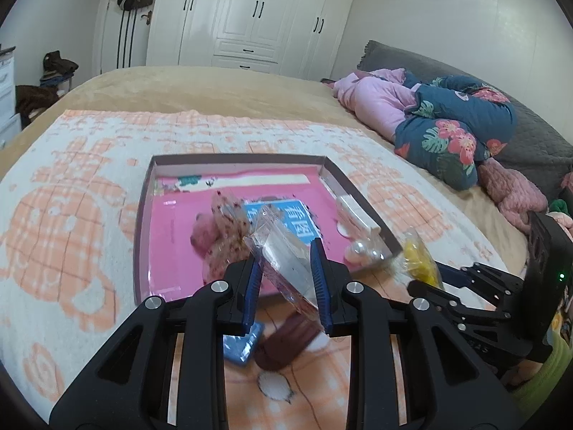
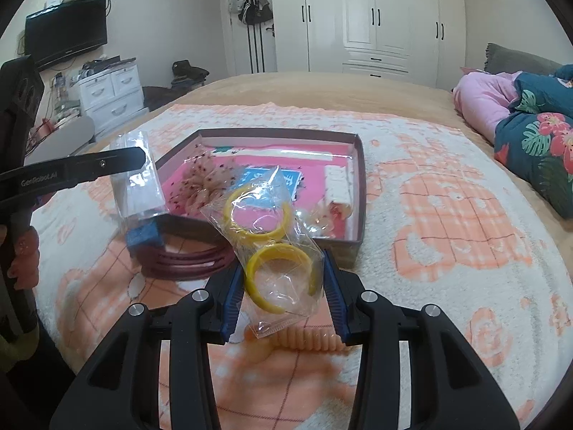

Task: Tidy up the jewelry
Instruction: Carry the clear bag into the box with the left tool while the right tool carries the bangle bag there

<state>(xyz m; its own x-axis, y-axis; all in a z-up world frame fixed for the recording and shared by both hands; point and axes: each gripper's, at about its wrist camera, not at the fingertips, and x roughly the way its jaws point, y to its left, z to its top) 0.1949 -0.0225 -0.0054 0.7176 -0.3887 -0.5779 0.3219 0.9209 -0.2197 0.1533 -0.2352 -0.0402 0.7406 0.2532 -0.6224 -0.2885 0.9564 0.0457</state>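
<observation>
Pink-lined, the open box (image 2: pixel 358 193) lies on the bed just ahead of both grippers, the right gripper (image 2: pixel 283 299) nearer, clamped on a clear bag of yellow bangles (image 2: pixel 275 251), the left gripper (image 1: pixel 286 279) pinching a clear packet (image 1: pixel 283 258).

"GenRobot.AI" on the left tongs' (image 2: pixel 134 159) arm, Chinese characters on blue card (image 1: pixel 293 220) in box (image 1: pixel 143 193)

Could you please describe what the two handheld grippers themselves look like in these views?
Both the left gripper and the right gripper are matte black, with angular linkage arms that have triangular cut-outs and round silver pivot pins. Their fingers carry ribbed blue pads. Seen from the right wrist view, the left gripper's side bears white "GenRobot.AI" lettering. From the left wrist view, a small green light glows on the right unit's black body.
</observation>
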